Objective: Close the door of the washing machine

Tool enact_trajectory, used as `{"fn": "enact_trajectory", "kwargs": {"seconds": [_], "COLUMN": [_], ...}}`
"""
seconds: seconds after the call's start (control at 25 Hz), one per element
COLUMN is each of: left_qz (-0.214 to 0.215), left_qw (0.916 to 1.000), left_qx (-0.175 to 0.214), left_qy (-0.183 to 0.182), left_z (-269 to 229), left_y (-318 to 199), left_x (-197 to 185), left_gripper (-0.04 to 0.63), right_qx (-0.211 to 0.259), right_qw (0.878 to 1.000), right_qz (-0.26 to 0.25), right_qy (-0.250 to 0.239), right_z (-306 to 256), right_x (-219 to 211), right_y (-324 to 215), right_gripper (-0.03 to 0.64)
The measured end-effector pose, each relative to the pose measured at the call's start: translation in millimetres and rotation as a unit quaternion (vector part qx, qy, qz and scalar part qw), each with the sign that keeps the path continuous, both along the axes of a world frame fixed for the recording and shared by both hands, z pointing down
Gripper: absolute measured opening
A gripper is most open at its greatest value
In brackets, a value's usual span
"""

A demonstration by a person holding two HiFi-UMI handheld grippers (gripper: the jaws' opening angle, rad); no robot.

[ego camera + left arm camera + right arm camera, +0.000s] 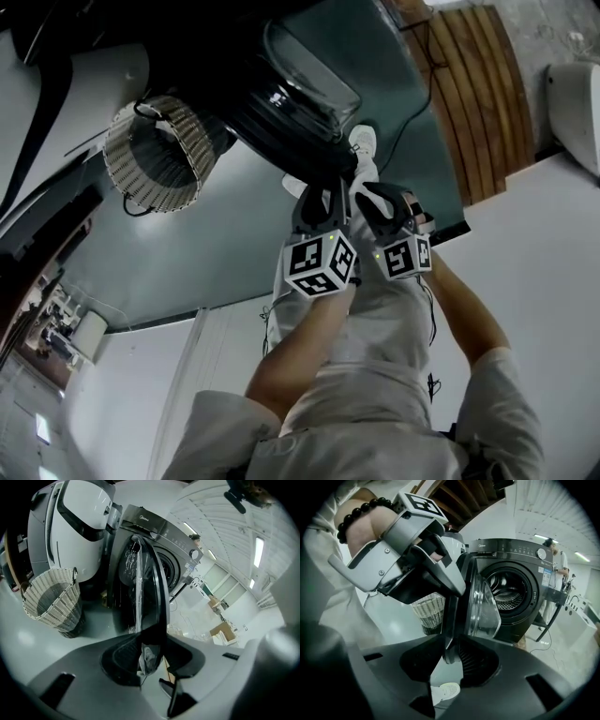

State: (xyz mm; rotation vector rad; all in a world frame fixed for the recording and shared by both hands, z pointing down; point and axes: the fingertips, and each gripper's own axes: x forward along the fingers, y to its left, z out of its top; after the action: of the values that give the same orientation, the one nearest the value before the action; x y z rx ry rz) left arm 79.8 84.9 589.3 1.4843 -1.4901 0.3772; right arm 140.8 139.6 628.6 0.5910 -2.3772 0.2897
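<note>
Black left fingers (117, 663) and right fingers (477, 660) stand spread, gripping nothing, each pair straddling the edge of the door (157, 592). It's swung well out from the washing machine (506, 549). Closing looks barely begun; next, I'd say, push that edge toward the drum (506, 590) until it latches.

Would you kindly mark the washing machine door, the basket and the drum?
washing machine door (486, 609), right gripper view, glass bowl.
basket (63, 607), left gripper view, woven wall.
drum (507, 595), right gripper view, perforated wall.
</note>
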Motion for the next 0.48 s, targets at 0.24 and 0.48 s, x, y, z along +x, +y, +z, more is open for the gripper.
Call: {"fn": "enact_trajectory", "kwargs": {"seconds": [0.24, 0.48], "left_qz": [0.003, -0.001], "left_qw": [0.9999, 0.9998], "left_qx": [-0.004, -0.010], "left_qy": [0.010, 0.019], "left_z": [1, 2], "left_y": [-11, -20], "left_x": [12, 22], "left_gripper": [0.150, 0.155], "right_qx": [0.012, 0.029], "right_qw": [1.000, 0.999], "right_qz": [0.000, -0.013], "right_qy": [-0.006, -0.009], "right_z": [7, 7], "right_x": [-3, 6], "right_y": [-15, -24], "right_gripper": [0.112, 0.109]}}
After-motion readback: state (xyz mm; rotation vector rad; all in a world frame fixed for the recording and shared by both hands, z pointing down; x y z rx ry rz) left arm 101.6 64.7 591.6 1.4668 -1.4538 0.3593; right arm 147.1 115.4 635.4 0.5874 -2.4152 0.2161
